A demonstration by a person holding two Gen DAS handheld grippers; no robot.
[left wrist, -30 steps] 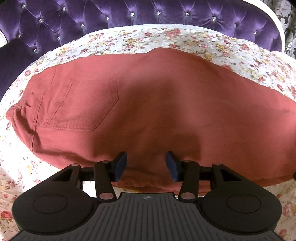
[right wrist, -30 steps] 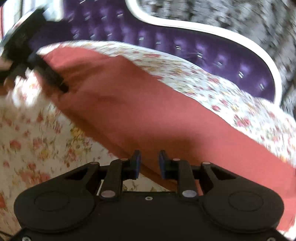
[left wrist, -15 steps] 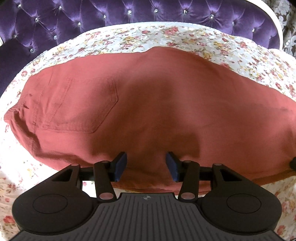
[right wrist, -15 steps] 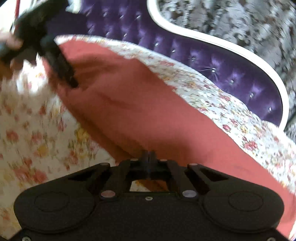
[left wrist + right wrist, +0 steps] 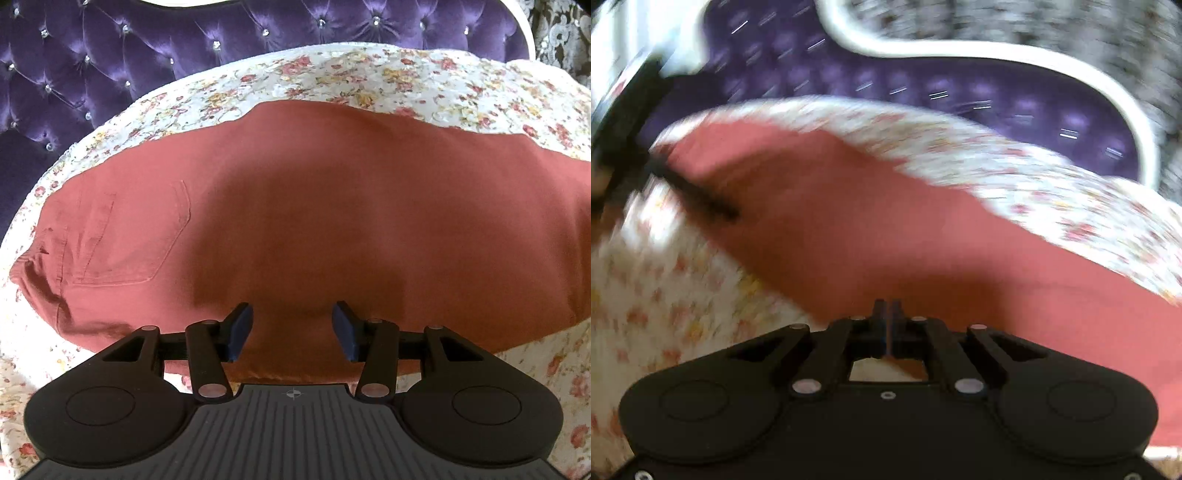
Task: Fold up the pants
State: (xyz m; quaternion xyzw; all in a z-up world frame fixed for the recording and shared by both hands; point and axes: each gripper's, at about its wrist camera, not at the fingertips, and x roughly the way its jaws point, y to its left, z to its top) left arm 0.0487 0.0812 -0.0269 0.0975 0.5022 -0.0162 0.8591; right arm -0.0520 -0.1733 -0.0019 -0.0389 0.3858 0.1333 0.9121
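Tufted purple velvet headboard (image 5: 122,74) with crystal buttons backs a bed covered in a white floral-print bedsheet (image 5: 424,81); the rust-red cotton pants (image 5: 332,221) lie flat across the sheet, already doubled leg over leg, back pocket (image 5: 125,236) toward the left end in the left wrist view. Left gripper (image 5: 291,328) hovers over the near edge of the pants with its blue-padded jaws standing apart, nothing pinched between them. Right gripper (image 5: 887,314), in a motion-blurred view, sits at the near edge further along the leg; its jaws have just been parting slightly from fully shut and now show only a thin slit, and whether cloth is caught there cannot be told from the blur. Judged step: taking hold of the near edge ahead of the crosswise fold. To do it well, each claw should likely bite both layers squarely at the edge, not the top layer alone, with the two grips level with one another so that the fold line runs straight. Lifting low and carrying over evenly should keep the layers from sliding apart. Risk: snagging the sheet beneath.
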